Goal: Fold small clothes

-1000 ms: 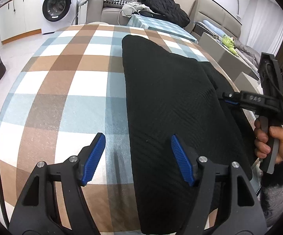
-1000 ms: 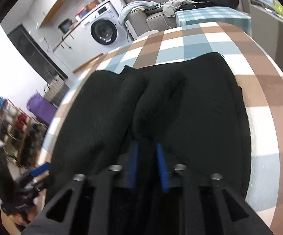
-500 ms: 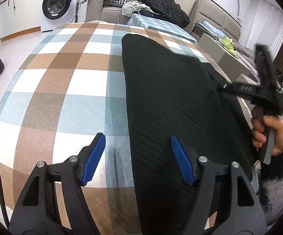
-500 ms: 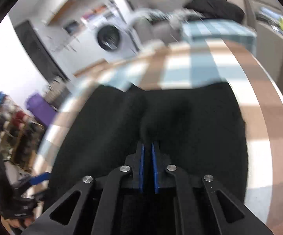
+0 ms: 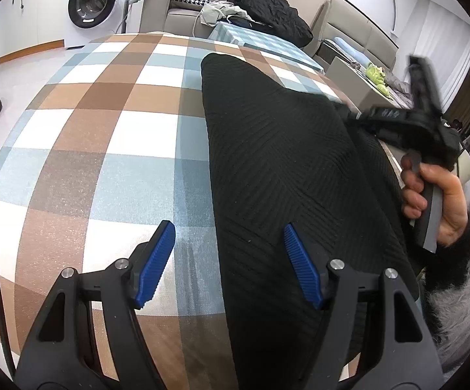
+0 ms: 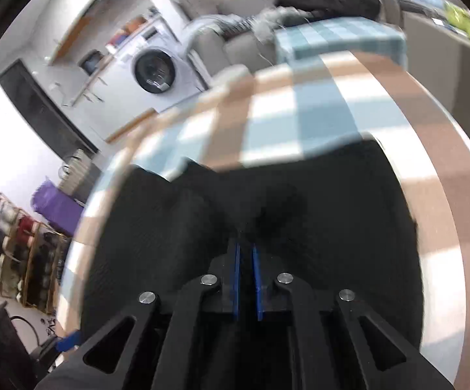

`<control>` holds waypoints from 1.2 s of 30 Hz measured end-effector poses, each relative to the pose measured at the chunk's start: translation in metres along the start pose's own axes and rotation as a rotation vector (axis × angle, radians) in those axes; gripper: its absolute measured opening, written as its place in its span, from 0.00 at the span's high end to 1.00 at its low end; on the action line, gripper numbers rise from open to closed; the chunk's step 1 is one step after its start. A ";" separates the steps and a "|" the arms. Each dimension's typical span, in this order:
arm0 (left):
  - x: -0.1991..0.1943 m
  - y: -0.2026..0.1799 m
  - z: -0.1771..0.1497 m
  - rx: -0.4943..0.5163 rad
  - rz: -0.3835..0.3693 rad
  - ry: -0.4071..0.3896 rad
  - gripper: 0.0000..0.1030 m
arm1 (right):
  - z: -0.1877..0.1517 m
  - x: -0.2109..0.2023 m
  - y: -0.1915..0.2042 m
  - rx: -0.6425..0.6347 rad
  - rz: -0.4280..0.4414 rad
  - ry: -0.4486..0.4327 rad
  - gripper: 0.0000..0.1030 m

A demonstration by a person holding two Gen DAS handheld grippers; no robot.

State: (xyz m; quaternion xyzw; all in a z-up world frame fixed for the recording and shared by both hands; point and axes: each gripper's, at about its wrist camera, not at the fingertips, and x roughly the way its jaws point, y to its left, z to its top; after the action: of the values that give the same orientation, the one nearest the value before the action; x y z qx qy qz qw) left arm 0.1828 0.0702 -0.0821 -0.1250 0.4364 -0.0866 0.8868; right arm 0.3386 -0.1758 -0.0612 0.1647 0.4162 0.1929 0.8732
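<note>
A black ribbed knit garment is laid out flat on the checked brown, blue and white tablecloth, along the table's right-hand half as seen from the left wrist camera. Over its near left edge the left gripper is held, blue ribbed pads spread wide apart and nothing clasped: one pad above bare cloth, the other above the black knit.

On the far right of that view, the right gripper is seen gripped in a hand with a fuzzy black and grey cuff, its tip reaching in over the garment's right edge. From the right wrist camera, the right gripper is clenched, the two blue pads nearly together with a fold of the black garment pinched between them, the fabric bunched up in ridges just ahead of the fingers. That view is blurred by motion.

In the background, a white front-loading washing machine is seen against the wall, and a beige sofa piled with clothes behind the table.
</note>
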 end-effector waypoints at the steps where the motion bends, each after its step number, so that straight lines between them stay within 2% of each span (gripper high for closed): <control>1: 0.000 0.000 0.000 0.000 0.001 -0.002 0.35 | 0.002 -0.006 0.008 -0.043 0.005 -0.040 0.93; 3: -0.001 0.000 0.000 -0.001 -0.002 -0.003 0.35 | 0.005 -0.003 0.012 -0.095 -0.073 -0.031 0.90; 5: -0.001 0.000 0.000 0.001 -0.002 -0.003 0.35 | 0.006 0.006 0.001 -0.057 -0.158 0.039 0.84; 6: -0.002 0.000 0.000 0.002 0.000 -0.003 0.35 | 0.003 0.003 -0.004 -0.032 -0.158 0.052 0.84; 9: -0.002 0.000 0.000 0.004 0.003 -0.003 0.35 | -0.012 -0.020 -0.004 -0.020 -0.076 0.019 0.77; 11: -0.001 -0.001 0.000 0.005 0.004 -0.005 0.35 | -0.023 -0.035 0.004 -0.026 0.005 0.000 0.65; 12: -0.001 -0.002 0.000 0.007 0.005 -0.005 0.35 | -0.028 -0.038 0.010 -0.041 0.054 0.008 0.64; 14: 0.000 -0.002 0.001 0.005 0.004 -0.003 0.35 | -0.035 -0.032 0.024 -0.073 0.097 0.052 0.64; 16: -0.001 -0.003 0.000 0.004 0.008 0.000 0.35 | -0.041 -0.018 0.035 -0.110 0.083 0.097 0.64; 18: -0.003 -0.005 0.000 0.010 0.008 -0.003 0.35 | -0.042 -0.005 0.042 -0.115 0.063 0.117 0.80; 19: -0.005 -0.006 -0.001 0.013 0.010 -0.007 0.35 | -0.040 -0.004 0.047 -0.136 0.083 0.099 0.90; 21: -0.009 -0.006 -0.002 0.016 0.013 -0.014 0.35 | -0.035 -0.011 0.056 -0.170 0.102 0.032 0.90; 22: -0.009 -0.006 -0.002 0.014 0.012 -0.015 0.35 | -0.032 -0.009 0.057 -0.181 0.068 0.018 0.90; 23: -0.009 -0.005 -0.002 0.009 0.011 -0.014 0.35 | -0.030 -0.002 0.055 -0.184 0.017 0.032 0.89; 25: -0.007 -0.003 -0.003 0.005 0.014 -0.006 0.35 | -0.031 0.010 0.044 -0.151 -0.030 0.097 0.86; 27: -0.006 -0.002 -0.004 0.002 0.016 -0.006 0.35 | -0.036 -0.002 0.033 -0.114 0.013 0.092 0.80; 28: -0.006 -0.001 -0.004 -0.001 0.015 -0.004 0.35 | -0.039 -0.013 0.028 -0.104 0.018 0.068 0.68; 29: -0.005 -0.001 -0.004 -0.002 0.013 -0.003 0.35 | -0.042 -0.022 0.022 -0.095 0.004 0.047 0.60; 31: -0.004 0.000 -0.003 -0.005 0.010 -0.002 0.35 | -0.047 -0.036 0.008 -0.051 -0.014 0.032 0.59; 36: 0.000 -0.002 -0.001 0.001 0.015 0.000 0.35 | -0.050 -0.021 -0.005 -0.024 0.001 0.079 0.60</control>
State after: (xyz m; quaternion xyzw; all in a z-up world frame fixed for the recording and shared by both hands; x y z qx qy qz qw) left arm 0.1817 0.0681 -0.0819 -0.1212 0.4375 -0.0804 0.8874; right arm 0.2884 -0.1841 -0.0797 0.1466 0.4480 0.2048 0.8579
